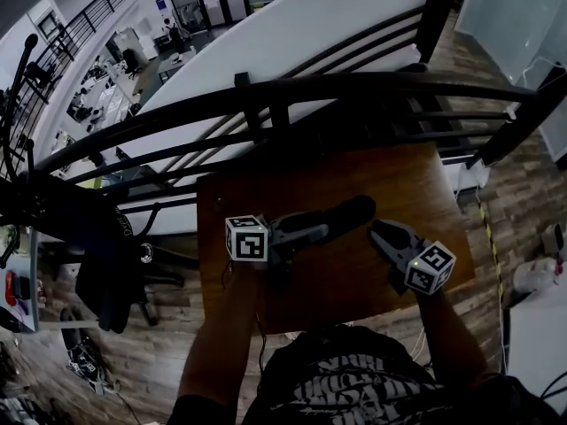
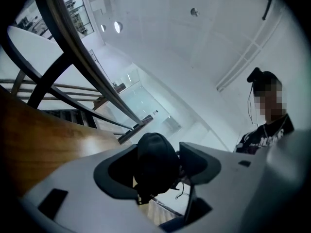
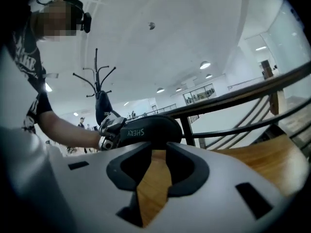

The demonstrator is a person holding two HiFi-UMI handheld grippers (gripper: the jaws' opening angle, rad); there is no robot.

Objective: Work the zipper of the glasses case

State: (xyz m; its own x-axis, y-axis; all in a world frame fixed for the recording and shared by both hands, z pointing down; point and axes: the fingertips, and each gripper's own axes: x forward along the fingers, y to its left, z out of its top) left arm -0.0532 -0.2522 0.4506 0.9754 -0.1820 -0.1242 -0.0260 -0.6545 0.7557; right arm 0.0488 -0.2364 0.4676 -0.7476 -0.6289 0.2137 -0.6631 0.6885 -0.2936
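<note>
**Item:** glasses case, black, oblong with rounded ends, "SHERY" printed on its side.

**Location:** over the middle of the wooden desk. It sticks out sideways from the left gripper towards the right gripper and appears to be lifted clear of the desk.

**Hold:** the left jaws are clamped on one end of the case. The right jaws stand slightly apart with nothing between them, only bare desk showing through the gap. The free end of the case lies just beyond them, not touched.

**Handling, judged:**
- Light, since a pinch on one end carries it level.
- Probably a semi-rigid shell, as it keeps its shape under the clamp.
- The smooth, rounded surface may swivel or slip if the zipper is tugged hard.
- Not fragile in itself.

**Where to take hold:**
- Keep the left clamp across the end as the anchor.
- The right jaws belong on the zipper pull, a small tab needing a fingertip pinch.
- The pull cannot be made out for certain. A small dark piece hanging under the clamped end may be it.
</note>
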